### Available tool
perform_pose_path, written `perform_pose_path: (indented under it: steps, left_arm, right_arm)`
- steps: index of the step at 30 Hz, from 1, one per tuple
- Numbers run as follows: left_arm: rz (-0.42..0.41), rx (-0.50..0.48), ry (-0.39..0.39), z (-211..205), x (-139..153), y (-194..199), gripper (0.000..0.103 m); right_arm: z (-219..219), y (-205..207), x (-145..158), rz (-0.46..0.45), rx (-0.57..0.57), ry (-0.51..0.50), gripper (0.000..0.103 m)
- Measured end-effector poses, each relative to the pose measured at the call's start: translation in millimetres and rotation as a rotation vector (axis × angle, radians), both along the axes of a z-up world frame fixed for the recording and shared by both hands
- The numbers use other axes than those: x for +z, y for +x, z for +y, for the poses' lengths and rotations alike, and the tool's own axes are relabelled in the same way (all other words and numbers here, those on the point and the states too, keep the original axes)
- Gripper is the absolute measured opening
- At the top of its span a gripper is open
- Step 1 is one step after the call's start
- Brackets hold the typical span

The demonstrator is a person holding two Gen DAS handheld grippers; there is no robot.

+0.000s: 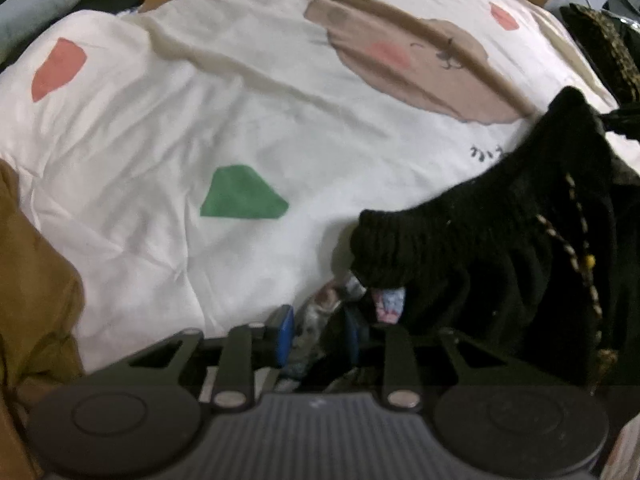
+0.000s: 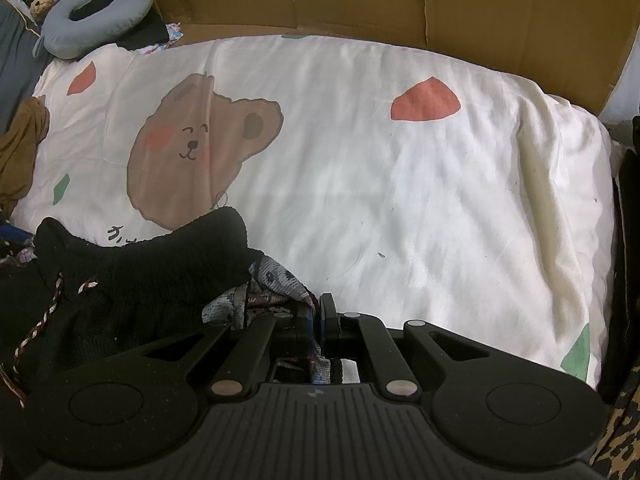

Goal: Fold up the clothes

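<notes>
Black ribbed knit garment (image 2: 132,280) bunched on the bed's white bear-print cover (image 2: 400,200) (near edge). Right gripper (image 2: 316,316) jaws clamped on its patterned lining; left gripper (image 1: 320,328) jaws narrow, grip unclear. Next: spread flat.

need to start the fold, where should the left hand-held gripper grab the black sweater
Probably the ribbed cuff of the black sweater, from the bare quilt side: that rolled edge lies free and raised on the quilt, thin enough to pinch.
</notes>
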State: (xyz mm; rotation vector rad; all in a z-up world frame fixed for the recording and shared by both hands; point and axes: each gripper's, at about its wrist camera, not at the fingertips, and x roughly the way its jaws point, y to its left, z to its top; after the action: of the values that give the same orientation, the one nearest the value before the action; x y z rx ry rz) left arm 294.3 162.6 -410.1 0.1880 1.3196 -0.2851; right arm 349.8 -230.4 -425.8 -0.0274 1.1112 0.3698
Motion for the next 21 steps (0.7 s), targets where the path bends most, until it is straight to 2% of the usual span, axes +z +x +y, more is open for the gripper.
perform_pose_path:
  steps: [6,8,9,10,13,16,21]
  left_arm:
    - [-0.024,-0.014,0.006,-10,-6,-2,0.029]
    - [-0.033,-0.045,0.018,-16,-7,-4,0.023]
    - [-0.033,-0.06,0.015,-17,-7,-5,0.012]
    - [-0.03,-0.06,0.003,-17,-5,-5,0.006]
    - [-0.085,-0.046,0.025,-18,6,-6,0.004]
    - [-0.159,-0.007,0.008,-13,28,-1,0.003]
    - [-0.253,0.01,0.023,-12,63,16,0.003]
  right_arm:
    - [-2,2,-3,0.006,0.004,0.011,0.001]
    - [-2,2,-2,0.0,0.001,0.011,0.001]
    - [-1,1,0,-0.009,0.0,0.01,0.001]
    - [-1,1,2,-0.019,-0.001,0.01,0.001]
    - [-1,1,14,-0.051,-0.005,-0.008,0.001]
    - [-2,5,28,-0.08,-0.007,-0.025,0.001]
    - [-6,18,54,-0.135,-0.019,-0.035,0.0]
